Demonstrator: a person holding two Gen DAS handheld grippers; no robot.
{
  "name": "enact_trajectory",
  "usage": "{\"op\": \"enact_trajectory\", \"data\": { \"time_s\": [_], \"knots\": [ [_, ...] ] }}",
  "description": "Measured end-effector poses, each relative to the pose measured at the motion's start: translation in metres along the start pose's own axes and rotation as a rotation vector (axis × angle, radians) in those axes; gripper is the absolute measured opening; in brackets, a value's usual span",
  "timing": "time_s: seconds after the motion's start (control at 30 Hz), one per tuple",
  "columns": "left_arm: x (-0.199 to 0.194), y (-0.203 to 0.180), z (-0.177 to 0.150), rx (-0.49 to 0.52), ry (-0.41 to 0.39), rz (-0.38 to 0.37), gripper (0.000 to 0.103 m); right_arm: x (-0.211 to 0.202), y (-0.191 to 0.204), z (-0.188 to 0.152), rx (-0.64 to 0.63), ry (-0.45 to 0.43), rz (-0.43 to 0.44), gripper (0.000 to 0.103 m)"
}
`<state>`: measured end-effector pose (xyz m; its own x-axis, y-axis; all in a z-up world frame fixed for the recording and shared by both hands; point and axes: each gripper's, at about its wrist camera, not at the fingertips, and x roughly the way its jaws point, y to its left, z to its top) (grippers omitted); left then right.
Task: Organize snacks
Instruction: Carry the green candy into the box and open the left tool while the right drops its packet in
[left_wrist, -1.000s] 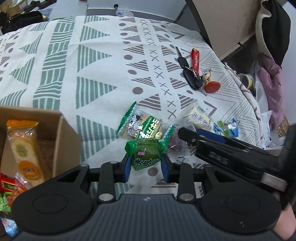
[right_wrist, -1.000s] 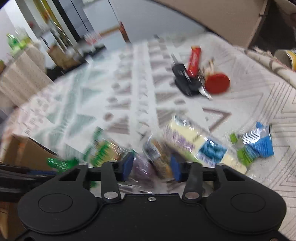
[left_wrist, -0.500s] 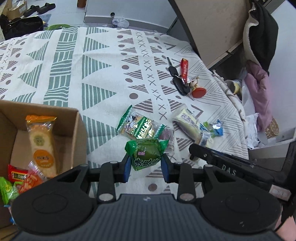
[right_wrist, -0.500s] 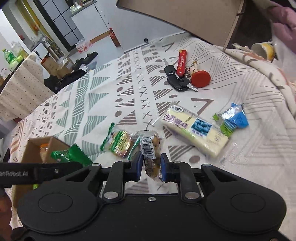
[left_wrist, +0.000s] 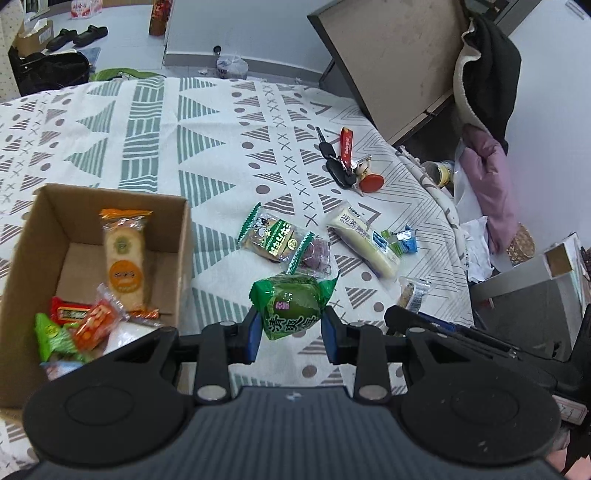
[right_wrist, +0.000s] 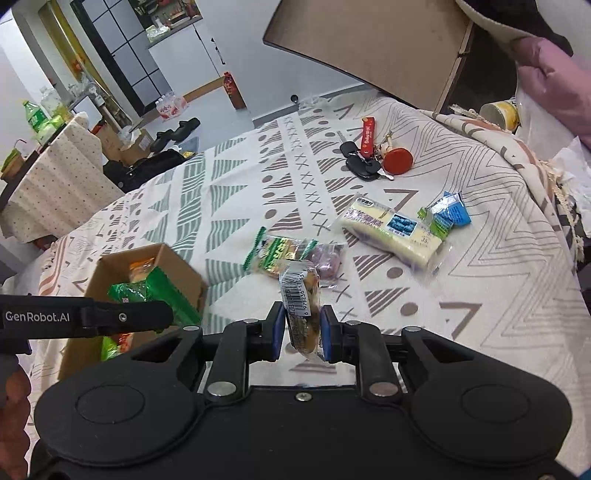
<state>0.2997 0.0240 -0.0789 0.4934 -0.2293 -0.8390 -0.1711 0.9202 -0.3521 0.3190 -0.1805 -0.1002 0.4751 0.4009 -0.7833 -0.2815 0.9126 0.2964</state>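
Snacks (left_wrist: 123, 266) fill cardboard box (left_wrist: 184, 236); grippers clamp two more.

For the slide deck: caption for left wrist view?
Left gripper holds green snack packet beside cardboard box of snacks.

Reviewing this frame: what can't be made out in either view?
- Cardboard box floor, near corner: left wrist view, left gripper body covers it.
- Same box, right wrist view: left gripper's arm and green snack hide most contents.
- Barcode snack front label: turned away in the right gripper.
- Purple packet: print too small.
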Motion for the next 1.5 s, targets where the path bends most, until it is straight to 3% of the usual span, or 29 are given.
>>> {"op": "enact_trajectory", "data": {
  "time_s": [0.7, 1.5],
  "knots": [
    [-0.063, 0.029, -0.016, -0.026, -0.072, 0.020, 0.033, -0.039, 0.054, -0.012, -0.048, -0.067, 0.040, 0.020],
    [-0.076, 0.113, 0.017, -0.138, -0.121, 0.104, 0.033, -0.001, 0.124, 0.004, -0.123, -0.043, 0.143, 0.020]
  ]
}}
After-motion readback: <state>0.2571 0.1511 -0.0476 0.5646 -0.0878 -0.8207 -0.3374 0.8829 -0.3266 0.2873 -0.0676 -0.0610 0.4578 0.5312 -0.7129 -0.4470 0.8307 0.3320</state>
